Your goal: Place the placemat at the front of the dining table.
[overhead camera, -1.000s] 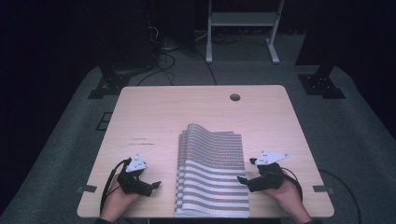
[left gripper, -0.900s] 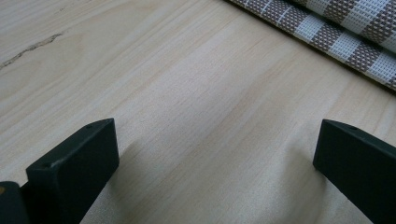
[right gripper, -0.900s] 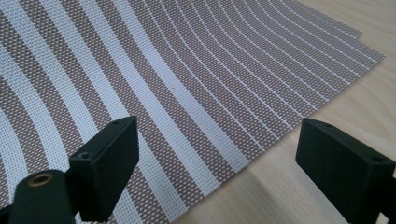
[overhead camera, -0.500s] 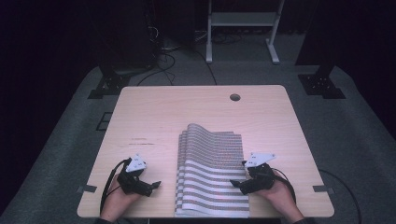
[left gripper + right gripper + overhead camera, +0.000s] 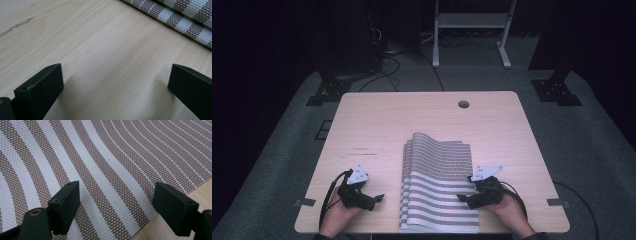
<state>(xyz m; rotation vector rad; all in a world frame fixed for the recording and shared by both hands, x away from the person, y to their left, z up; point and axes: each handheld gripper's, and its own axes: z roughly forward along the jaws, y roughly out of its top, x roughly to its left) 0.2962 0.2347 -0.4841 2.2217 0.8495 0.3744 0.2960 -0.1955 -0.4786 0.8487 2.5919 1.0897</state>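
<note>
A stack of brown-and-white striped woven mats (image 5: 438,183) lies on the wooden table (image 5: 377,125), near the front edge, with its far end humped up. My right gripper (image 5: 463,198) is open, low over the stack's right edge; the stripes (image 5: 105,165) run between its spread jaws. My left gripper (image 5: 378,198) is open too, resting on bare wood left of the stack, jaws pointing toward it. In the left gripper view the mats' edge (image 5: 185,20) crosses the top right corner.
A round cable hole (image 5: 463,104) sits near the table's far edge. Beyond the table stand a white metal frame (image 5: 469,30) and dark stands on grey carpet. Bare wood spreads across the table's far half.
My right gripper has slid left, from beside the stack to over its right edge. The left gripper has stayed put.
</note>
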